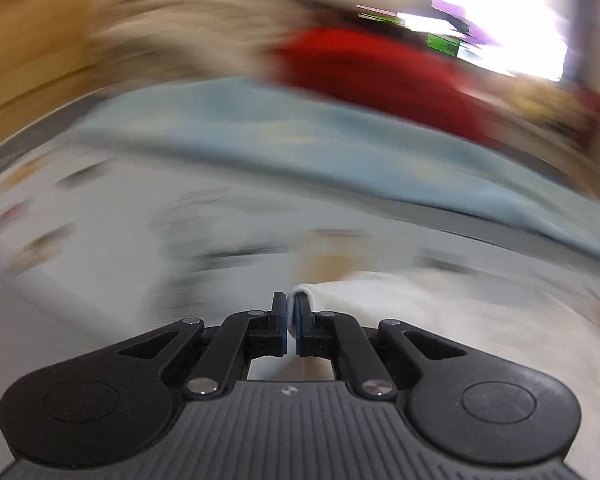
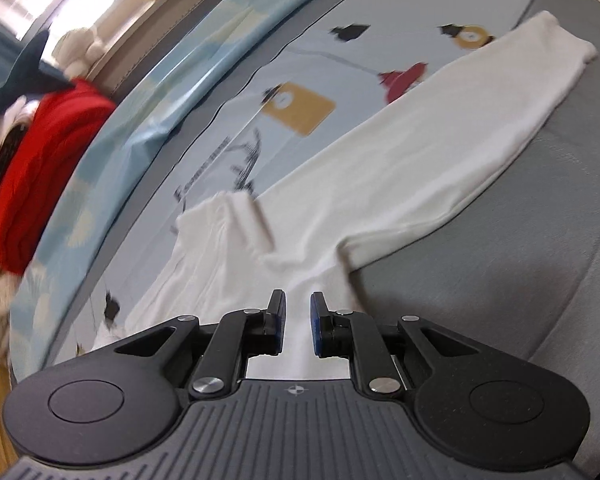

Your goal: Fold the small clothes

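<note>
White shirt edge sits pinched in the left gripper; the right gripper hovers parted above it, so fold smoothly.

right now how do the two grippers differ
The left gripper is shut, pinching a fold of the white garment; the right gripper has a gap between its fingers, garment showing through it, grip unclear. The left view is smeared; the right is mostly sharp. Both are black with blue pads.
</note>
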`<act>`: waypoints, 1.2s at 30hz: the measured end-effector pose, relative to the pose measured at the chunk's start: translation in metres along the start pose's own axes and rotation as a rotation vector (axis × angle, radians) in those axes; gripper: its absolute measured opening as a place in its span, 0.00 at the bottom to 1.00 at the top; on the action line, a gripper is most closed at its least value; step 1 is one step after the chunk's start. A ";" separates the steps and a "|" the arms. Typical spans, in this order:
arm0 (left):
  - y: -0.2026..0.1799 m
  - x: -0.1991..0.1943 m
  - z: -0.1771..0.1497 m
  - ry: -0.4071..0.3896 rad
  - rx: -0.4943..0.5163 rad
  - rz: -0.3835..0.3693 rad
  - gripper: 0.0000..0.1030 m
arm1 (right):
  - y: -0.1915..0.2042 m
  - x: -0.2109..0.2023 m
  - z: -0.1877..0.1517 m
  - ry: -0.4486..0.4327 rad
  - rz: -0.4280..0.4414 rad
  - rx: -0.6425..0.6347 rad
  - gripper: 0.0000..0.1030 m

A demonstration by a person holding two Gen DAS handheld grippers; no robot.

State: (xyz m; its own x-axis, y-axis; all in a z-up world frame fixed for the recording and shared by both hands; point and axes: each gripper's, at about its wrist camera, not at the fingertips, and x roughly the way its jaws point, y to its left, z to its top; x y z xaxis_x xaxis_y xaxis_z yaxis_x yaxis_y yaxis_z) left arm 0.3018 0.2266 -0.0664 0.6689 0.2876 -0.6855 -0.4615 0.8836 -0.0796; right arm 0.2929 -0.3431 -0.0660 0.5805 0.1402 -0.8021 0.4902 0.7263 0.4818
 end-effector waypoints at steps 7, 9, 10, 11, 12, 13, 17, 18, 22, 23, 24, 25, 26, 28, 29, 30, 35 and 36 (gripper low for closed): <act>0.166 0.012 0.027 0.024 -0.470 0.372 0.11 | 0.027 0.010 -0.022 0.000 -0.049 -0.097 0.14; 0.162 0.020 0.029 0.056 -0.460 0.214 0.24 | 0.037 0.017 -0.028 0.006 -0.060 -0.126 0.14; 0.158 0.026 0.029 0.073 -0.457 0.152 0.30 | 0.042 0.021 -0.032 0.009 -0.065 -0.141 0.14; 0.154 0.030 0.027 0.091 -0.449 0.114 0.31 | 0.047 0.025 -0.036 0.013 -0.073 -0.157 0.14; 0.152 0.034 0.026 0.110 -0.432 0.105 0.32 | 0.052 0.029 -0.039 0.017 -0.079 -0.168 0.14; 0.154 0.039 0.026 0.123 -0.418 0.109 0.34 | 0.056 0.033 -0.042 0.024 -0.084 -0.176 0.14; 0.166 0.056 0.018 0.212 -0.402 0.085 0.48 | 0.072 0.043 -0.056 0.052 -0.082 -0.213 0.14; 0.166 0.062 0.012 0.247 -0.381 0.078 0.54 | 0.077 0.045 -0.058 0.061 -0.076 -0.226 0.14; 0.150 0.081 0.001 0.335 -0.164 0.060 0.64 | 0.090 0.049 -0.062 0.080 -0.058 -0.260 0.14; 0.145 0.086 -0.004 0.337 -0.102 0.061 0.66 | 0.092 0.050 -0.063 0.084 -0.056 -0.263 0.14; 0.139 0.089 -0.010 0.347 -0.037 0.056 0.68 | 0.094 0.051 -0.063 0.087 -0.054 -0.265 0.14; 0.133 0.094 -0.016 0.360 0.024 0.051 0.68 | 0.096 0.051 -0.064 0.090 -0.053 -0.268 0.14; 0.127 0.096 -0.022 0.357 0.096 0.060 0.68 | 0.097 0.052 -0.065 0.094 -0.051 -0.272 0.14; 0.114 0.095 -0.029 0.315 0.224 0.072 0.36 | 0.099 0.053 -0.066 0.099 -0.049 -0.279 0.14; 0.112 0.092 -0.029 0.303 0.251 0.071 0.14 | 0.100 0.054 -0.066 0.101 -0.049 -0.283 0.14; 0.114 0.090 -0.025 0.305 0.254 0.092 0.05 | 0.101 0.055 -0.067 0.102 -0.051 -0.287 0.14; 0.164 0.046 0.019 0.095 -0.007 0.159 0.05 | 0.102 0.060 -0.069 0.108 -0.065 -0.288 0.14; 0.177 0.037 0.027 0.033 -0.073 0.190 0.06 | 0.102 0.060 -0.069 0.107 -0.066 -0.289 0.14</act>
State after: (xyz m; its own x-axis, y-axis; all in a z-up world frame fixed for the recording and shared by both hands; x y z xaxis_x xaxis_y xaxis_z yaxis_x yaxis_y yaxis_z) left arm 0.2605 0.4035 -0.0858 0.5469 0.4335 -0.7162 -0.6194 0.7851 0.0022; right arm 0.3333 -0.2138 -0.0895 0.4741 0.1454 -0.8684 0.3104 0.8953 0.3194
